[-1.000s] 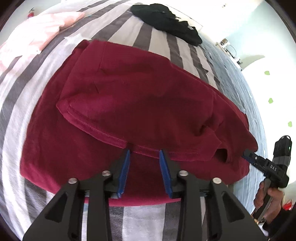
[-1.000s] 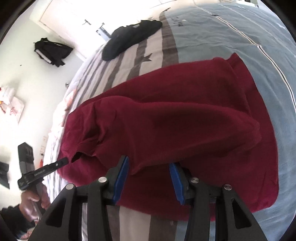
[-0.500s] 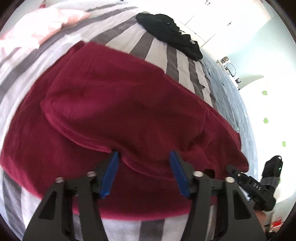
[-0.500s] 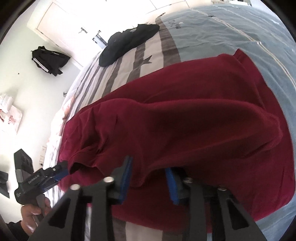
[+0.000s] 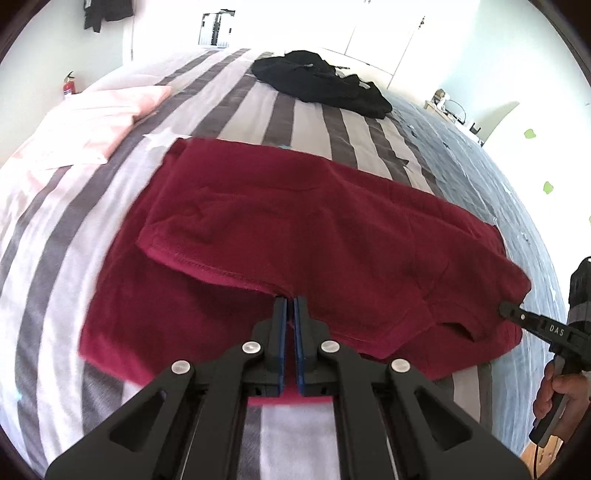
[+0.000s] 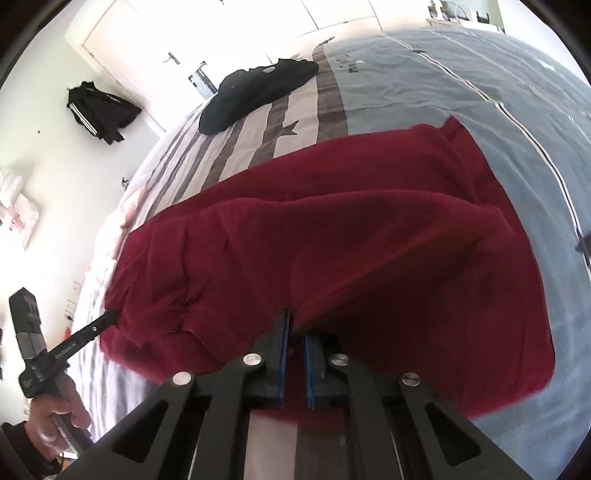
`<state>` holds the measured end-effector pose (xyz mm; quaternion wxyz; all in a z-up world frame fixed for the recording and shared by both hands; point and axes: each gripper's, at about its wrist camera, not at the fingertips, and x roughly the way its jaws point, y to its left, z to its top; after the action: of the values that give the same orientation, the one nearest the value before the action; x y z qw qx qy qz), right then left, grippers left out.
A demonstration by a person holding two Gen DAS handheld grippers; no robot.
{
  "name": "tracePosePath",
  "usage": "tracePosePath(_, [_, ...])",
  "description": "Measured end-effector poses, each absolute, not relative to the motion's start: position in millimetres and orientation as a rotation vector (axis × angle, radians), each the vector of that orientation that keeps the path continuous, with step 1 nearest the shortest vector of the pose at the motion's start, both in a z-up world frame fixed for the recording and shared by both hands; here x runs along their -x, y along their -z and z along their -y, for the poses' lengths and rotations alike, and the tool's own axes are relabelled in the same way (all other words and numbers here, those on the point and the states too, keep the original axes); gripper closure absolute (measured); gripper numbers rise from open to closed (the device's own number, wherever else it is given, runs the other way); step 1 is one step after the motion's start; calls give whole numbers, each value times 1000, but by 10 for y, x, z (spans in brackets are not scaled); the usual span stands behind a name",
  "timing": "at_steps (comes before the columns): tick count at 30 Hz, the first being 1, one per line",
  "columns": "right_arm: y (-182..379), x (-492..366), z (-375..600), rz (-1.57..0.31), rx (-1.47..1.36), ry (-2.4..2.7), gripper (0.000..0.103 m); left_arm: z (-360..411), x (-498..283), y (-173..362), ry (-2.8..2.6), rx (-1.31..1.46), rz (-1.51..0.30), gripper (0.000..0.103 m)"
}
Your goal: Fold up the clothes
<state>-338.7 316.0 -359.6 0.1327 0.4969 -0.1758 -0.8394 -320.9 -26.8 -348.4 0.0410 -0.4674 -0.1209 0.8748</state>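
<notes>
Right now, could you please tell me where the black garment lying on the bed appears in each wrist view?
Left wrist view: the black garment lies top centre, on the striped bed, beyond the maroon shirt.
Right wrist view: the black garment lies upper left of centre, on the stripes.
Shared landmark: the maroon shirt fills the middle of both.

Light: bright daylight | Glare: far wall and door blown out | Blur: slight motion smear | Distortion: strong fisheye, dark vignetted corners
</notes>
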Motion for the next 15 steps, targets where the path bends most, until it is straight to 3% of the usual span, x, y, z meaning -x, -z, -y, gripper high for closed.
tracePosePath(9, [3615,3207,-3276,621,-1462,2377,97,338,3151,3415,-2686,1408,419,101])
tracePosePath(15, [3797,3174,-3201,580,-1546,2313,96,379,3144,3602,-2664,1534,355,101])
